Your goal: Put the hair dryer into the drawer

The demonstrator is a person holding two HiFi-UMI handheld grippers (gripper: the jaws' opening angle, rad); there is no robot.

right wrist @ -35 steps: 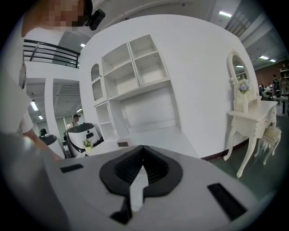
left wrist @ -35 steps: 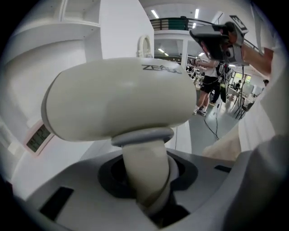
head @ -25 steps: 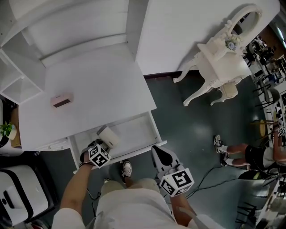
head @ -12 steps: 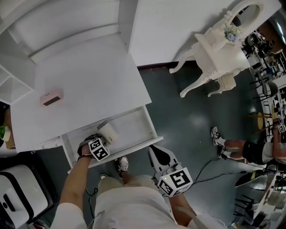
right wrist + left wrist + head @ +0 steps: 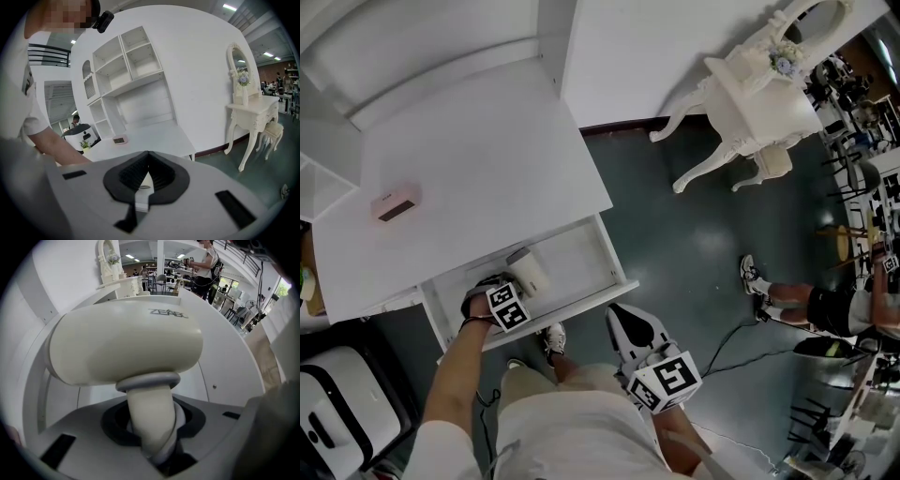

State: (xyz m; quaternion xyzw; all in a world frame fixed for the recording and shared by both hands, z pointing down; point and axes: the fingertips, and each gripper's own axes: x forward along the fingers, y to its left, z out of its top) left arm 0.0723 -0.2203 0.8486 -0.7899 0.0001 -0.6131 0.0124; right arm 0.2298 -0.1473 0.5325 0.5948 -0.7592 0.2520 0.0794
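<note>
A cream hair dryer hangs inside the open white drawer of the desk, barrel tilted toward the drawer's back. My left gripper points steeply down into the drawer's left end, shut on the dryer's handle. In the left gripper view the hair dryer fills the frame, and the left gripper clamps the handle below its grey collar. My right gripper hovers in front of the drawer's right corner, near my body. In its own view the right gripper has its black pads together with nothing between them.
The white desk top holds a small pink clock. Shelves rise behind it. A white vanity table and stool stand at the upper right. Another person's legs and a cable are on the dark floor. A white appliance sits at the lower left.
My left gripper has sunk with the hair dryer deeper into the drawer and rolled a little. The right gripper has dropped slightly.
</note>
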